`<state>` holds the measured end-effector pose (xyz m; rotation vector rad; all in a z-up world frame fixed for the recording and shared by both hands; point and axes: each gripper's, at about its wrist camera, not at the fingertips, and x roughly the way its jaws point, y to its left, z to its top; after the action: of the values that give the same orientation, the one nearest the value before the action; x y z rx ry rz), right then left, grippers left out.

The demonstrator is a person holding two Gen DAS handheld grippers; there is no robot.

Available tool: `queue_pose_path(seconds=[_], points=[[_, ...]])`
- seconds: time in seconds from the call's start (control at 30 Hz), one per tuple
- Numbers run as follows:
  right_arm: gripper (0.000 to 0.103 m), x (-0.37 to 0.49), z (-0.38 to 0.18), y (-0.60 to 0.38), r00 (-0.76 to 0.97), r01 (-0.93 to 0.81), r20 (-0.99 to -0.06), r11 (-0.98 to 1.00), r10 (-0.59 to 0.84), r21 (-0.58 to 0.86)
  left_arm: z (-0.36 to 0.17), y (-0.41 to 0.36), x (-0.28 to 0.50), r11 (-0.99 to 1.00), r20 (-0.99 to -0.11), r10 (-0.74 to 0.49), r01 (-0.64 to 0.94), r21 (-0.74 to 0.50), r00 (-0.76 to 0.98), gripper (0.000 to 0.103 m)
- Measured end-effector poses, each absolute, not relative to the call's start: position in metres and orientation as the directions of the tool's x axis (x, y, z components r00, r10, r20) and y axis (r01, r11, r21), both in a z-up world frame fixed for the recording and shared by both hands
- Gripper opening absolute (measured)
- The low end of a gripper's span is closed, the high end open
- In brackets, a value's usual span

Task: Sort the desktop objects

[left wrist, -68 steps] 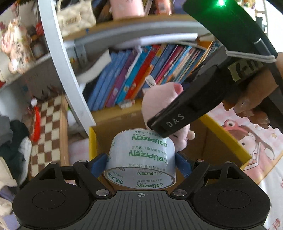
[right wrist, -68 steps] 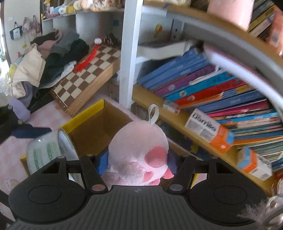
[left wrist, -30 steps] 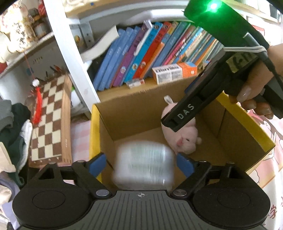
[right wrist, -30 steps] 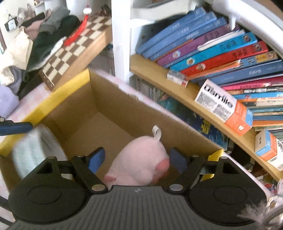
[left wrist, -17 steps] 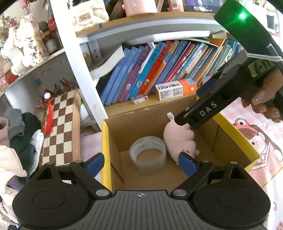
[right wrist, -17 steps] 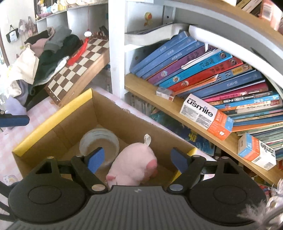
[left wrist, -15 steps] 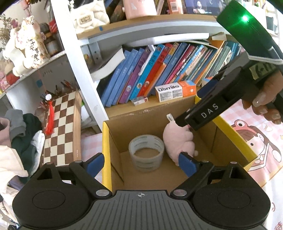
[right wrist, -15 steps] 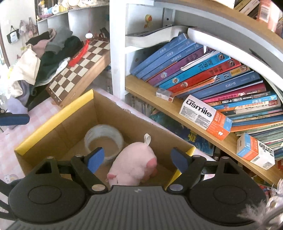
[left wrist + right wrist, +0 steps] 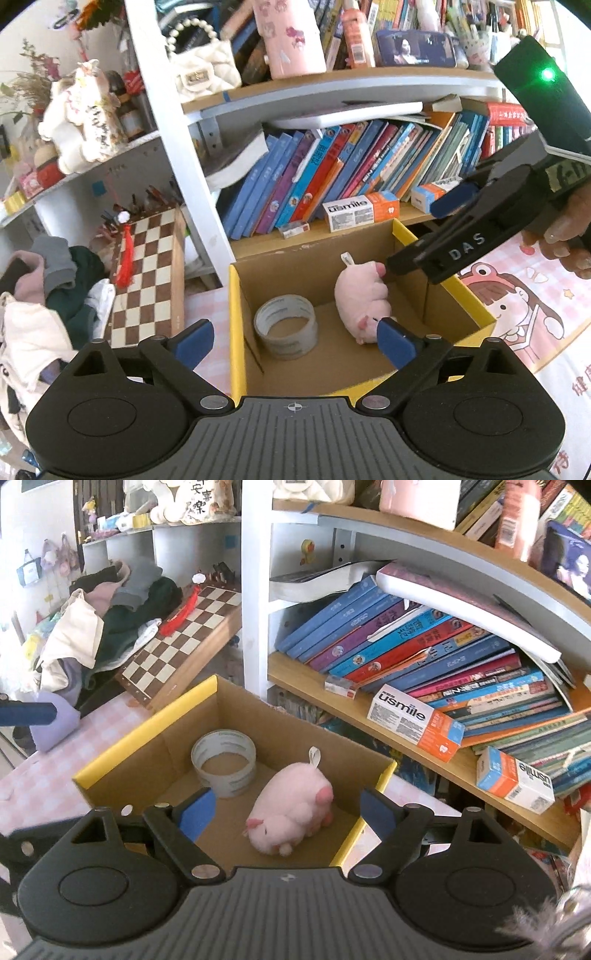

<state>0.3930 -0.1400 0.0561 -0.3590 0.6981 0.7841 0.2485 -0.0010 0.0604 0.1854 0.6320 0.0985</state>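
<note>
Inside the open yellow-rimmed cardboard box [image 9: 236,314] on the pink-checked desk [image 9: 40,775]: clear roll of packing tape [image 9: 286,326] flat on the floor, pink plush pig [image 9: 360,299] beside it, apart. Left gripper [image 9: 295,338]: jaws opening, nothing between them. Right gripper [image 9: 282,812]: jaws apart, empty. Only in the left view: hand [image 9: 565,240] holding that right gripper. Only in the right view: second orange-and-white usmile carton [image 9: 513,781] on the shelf.

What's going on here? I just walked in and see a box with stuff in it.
A person is sorting desk items with a claw in each hand. The tape roll and pink plush pig lie in the cardboard box. The left claw, still opening, and the right claw hold nothing.
</note>
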Motion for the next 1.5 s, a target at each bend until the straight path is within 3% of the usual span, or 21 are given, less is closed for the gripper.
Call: queue_pose_path(seconds=[0.93, 1.5], points=[[0.088, 0.208, 0.026, -0.177, 0.681, -0.522, -0.626, 0.851, 0.381, -0.049, 0.037, 0.052, 0.12, 0.993, -0.614, 0.113, -0.069, 0.095, 0.781, 0.098], [0.093, 0.128, -0.011, -0.188, 0.672, -0.41, -0.679, 0.912, 0.297, -0.006, 0.008, 0.063, 0.068, 0.993, -0.654, 0.119, -0.085, 0.084, 0.747, 0.098]])
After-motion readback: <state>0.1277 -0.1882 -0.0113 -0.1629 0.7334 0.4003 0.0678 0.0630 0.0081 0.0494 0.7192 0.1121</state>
